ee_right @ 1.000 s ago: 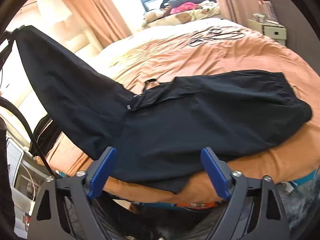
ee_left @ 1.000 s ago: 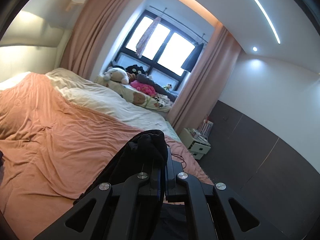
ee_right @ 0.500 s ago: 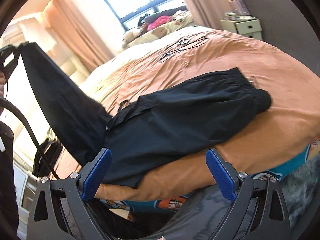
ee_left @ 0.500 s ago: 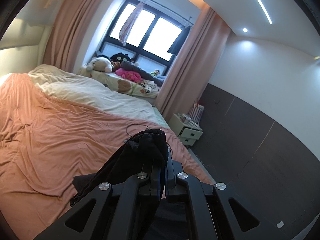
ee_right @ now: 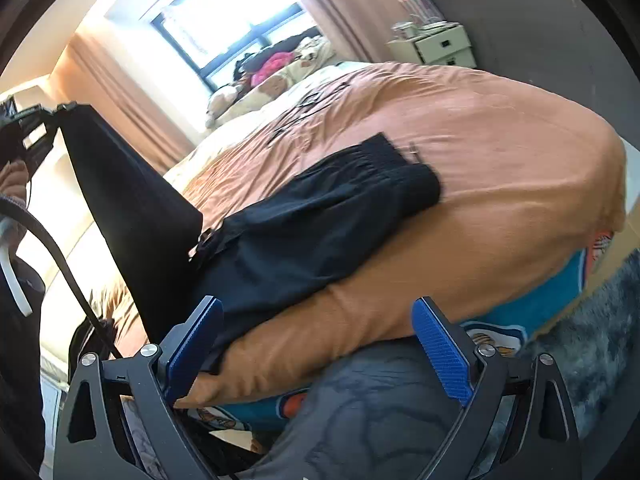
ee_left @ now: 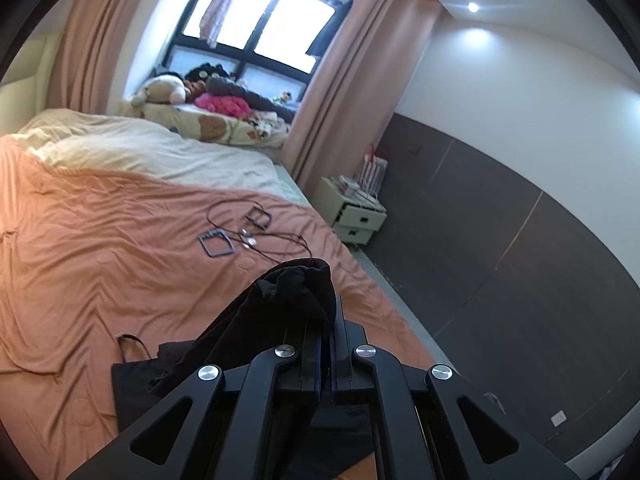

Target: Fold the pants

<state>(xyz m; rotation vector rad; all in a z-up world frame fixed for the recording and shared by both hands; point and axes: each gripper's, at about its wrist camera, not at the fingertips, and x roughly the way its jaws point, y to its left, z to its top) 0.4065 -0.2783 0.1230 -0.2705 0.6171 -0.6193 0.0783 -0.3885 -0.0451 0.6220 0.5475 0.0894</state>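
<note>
- Two grippers in play: the left gripper (ee_left: 325,322) has its jaws clamped tight on a bunched fold of the black pants (ee_left: 294,294), and the cloth drapes back over its left finger.
- Seen from the right wrist, that same left gripper (ee_right: 60,109) sits up high at far left, with one pant leg hanging from it in a taut dark sheet.
- The rest of the pants (ee_right: 320,220) lies ahead of the right gripper (ee_right: 316,344) on the orange bedspread (ee_right: 500,184), waistband at the far end.
- The right gripper's blue pads stand wide apart, nothing pinched; the pants' near edge runs just past its left pad.
- Beyond the left gripper, cables and two small square frames (ee_left: 216,244) lie on the bedspread.
</note>
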